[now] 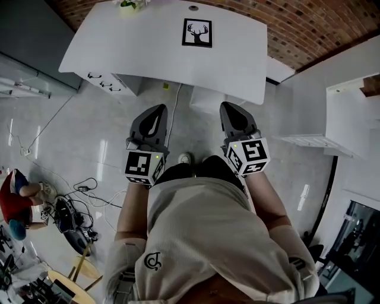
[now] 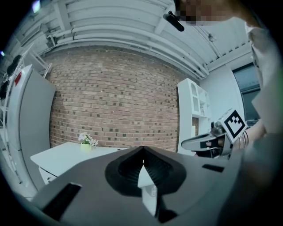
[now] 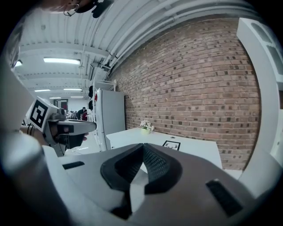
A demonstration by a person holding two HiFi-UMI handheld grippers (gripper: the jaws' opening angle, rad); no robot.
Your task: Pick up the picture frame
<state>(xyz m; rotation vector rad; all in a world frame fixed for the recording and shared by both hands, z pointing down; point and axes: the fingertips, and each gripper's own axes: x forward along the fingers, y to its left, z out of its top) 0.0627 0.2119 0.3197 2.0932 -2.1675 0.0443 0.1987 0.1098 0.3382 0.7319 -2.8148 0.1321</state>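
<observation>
Head view: the picture frame (image 1: 196, 32) w/ the black deer print lies flat on the white table (image 1: 119, 53), top centre of the frame, a bit right of middle. Nothing is touching it. In the right gripper view it's (image 3: 171, 145) just right of centre, on the tabletop in front of the brick wall (image 3: 199, 88).

Both claws sit in the middle of the head view, over the floor and short of the table's near edge, well apart from the frame. The left gripper (image 1: 159, 111) is left of centre and the right gripper (image 1: 231, 110) right of centre, side by side, both pointing toward the table.

Left gripper view: the left gripper's (image 2: 142, 152) jaws are closed tip to tip, nothing between them. Same for the right gripper (image 3: 142, 148), pads meeting at the tips, empty.

Other stuff: a small flower pot (image 1: 127, 5) at the table's far edge, top left of centre. A white shelf unit (image 1: 332, 119) on the right. Cables (image 1: 89, 190) on the floor at lower left, and a person (image 1: 18, 199) crouched by them.
</observation>
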